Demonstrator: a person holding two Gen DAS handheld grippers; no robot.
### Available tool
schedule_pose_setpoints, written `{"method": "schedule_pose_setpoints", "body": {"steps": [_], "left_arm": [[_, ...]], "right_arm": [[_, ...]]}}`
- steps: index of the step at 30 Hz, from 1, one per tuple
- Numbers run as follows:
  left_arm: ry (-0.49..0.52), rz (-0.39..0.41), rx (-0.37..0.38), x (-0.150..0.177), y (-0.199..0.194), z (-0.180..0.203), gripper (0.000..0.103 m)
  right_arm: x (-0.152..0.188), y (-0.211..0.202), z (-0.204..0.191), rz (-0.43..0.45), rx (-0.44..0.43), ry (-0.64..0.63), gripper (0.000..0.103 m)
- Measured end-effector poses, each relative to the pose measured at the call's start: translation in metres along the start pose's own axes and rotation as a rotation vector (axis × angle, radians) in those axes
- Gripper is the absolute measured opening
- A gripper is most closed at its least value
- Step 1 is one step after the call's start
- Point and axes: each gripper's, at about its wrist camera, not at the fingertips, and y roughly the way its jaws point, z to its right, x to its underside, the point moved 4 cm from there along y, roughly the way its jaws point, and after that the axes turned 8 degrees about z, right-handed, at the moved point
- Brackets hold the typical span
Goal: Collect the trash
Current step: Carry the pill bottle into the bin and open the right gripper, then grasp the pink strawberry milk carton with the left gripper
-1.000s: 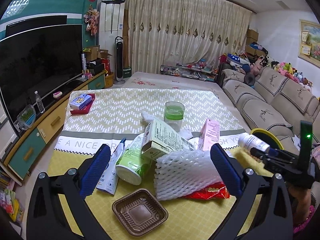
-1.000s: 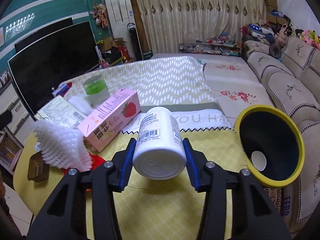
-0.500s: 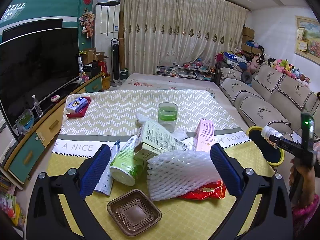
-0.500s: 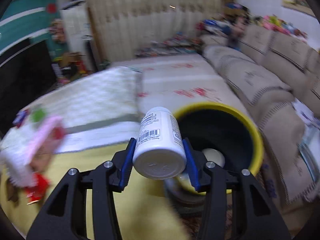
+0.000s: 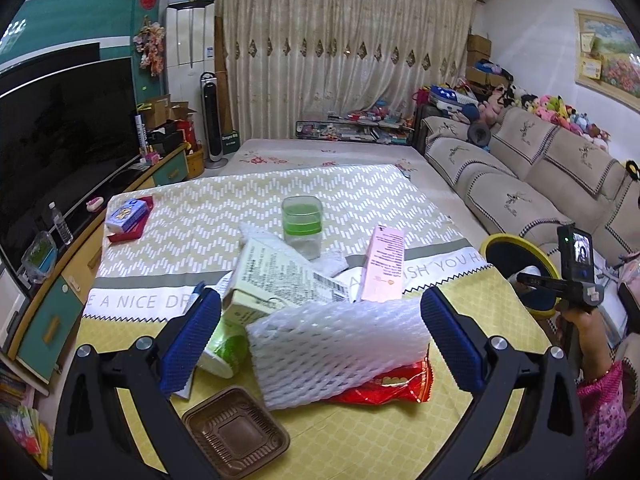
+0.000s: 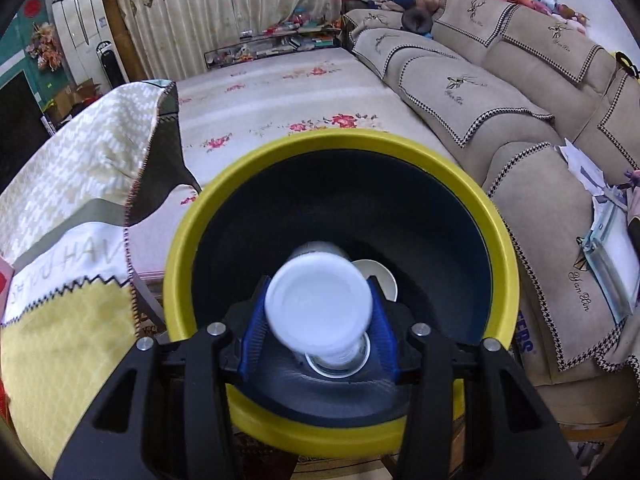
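Your right gripper (image 6: 318, 312) pinches the white bottle (image 6: 319, 302) between its blue pads, pointing it down into the mouth of the yellow-rimmed bin (image 6: 502, 232). Your left gripper (image 5: 320, 336) hangs wide apart over the table, well left of that bin, flanking the white foam net (image 5: 338, 350).

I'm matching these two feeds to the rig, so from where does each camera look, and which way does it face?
Left wrist: on the open left hand-held gripper, facing over the table at the white foam net; its fingers show.
Right wrist: on the right hand-held gripper, tipped down into the yellow-rimmed bin; its fingers clamp a white bottle.
Shared: bin, sofa, patterned tablecloth.
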Motion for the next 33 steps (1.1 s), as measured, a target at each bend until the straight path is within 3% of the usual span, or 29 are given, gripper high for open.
{"method": "schedule_pose_setpoints", "body": {"steps": [7, 14, 18, 23, 27, 33], "left_arm": [[0.047, -0.039, 0.062, -0.008, 0.025, 0.02, 0.098], [0.124, -0.154, 0.191, -0.014, 0.071, 0.059, 0.098], [0.166, -0.232, 0.189, -0.013, 0.107, 0.074, 0.096], [0.155, -0.341, 0.17, -0.009, 0.149, 0.077, 0.085], [0.178, -0.387, 0.141, -0.004, 0.169, 0.078, 0.082], [0.192, -0.433, 0.136, 0.001, 0.185, 0.08, 0.069]], "right_arm": [[-0.004, -0.022, -0.006, 0.043, -0.02, -0.014, 0.055], [0.0, -0.051, -0.011, 0.082, -0.062, -0.027, 0.057], [0.001, -0.062, -0.014, 0.094, -0.087, -0.032, 0.058], [0.0, -0.066, -0.013, 0.101, -0.106, -0.023, 0.059], [0.0, -0.066, -0.01, 0.1, -0.113, -0.013, 0.059], [0.002, -0.061, -0.006, 0.09, -0.119, 0.0, 0.059]]}}
